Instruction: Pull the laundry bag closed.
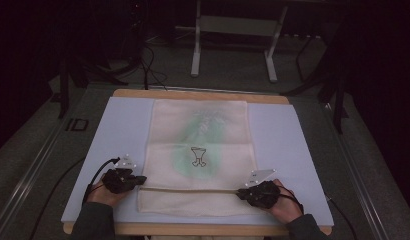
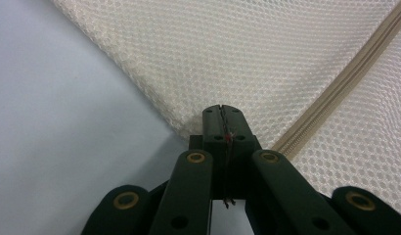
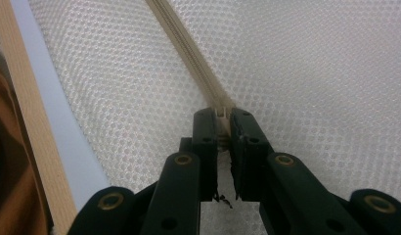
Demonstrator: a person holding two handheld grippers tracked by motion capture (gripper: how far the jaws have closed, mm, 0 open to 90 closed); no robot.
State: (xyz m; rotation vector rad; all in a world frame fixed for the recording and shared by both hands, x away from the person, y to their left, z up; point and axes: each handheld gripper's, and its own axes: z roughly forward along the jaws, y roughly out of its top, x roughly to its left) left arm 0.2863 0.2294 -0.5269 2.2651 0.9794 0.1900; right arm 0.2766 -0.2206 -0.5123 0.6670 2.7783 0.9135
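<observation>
I keep the mesh laundry bag [image 1: 198, 155] spread flat on the pale mat [image 1: 288, 145] in the middle of the counter [image 1: 193, 94], with its zipper [image 1: 190, 189] running across the near end between my two hands. My left claw [image 1: 141, 180] is closed on the bag's left edge [image 2: 189, 128], just beside the place where the zipper ends. I think this grip is there to anchor the fabric, so it does not slide. My right claw [image 1: 240, 193] is closed at the other end, and its jaws pinch a small pale piece on the zipper [image 3: 221, 112], probably the pull tab. Holding both ends keeps the zipper line straight and tight, which I judge is needed for the slider to run smoothly.
</observation>
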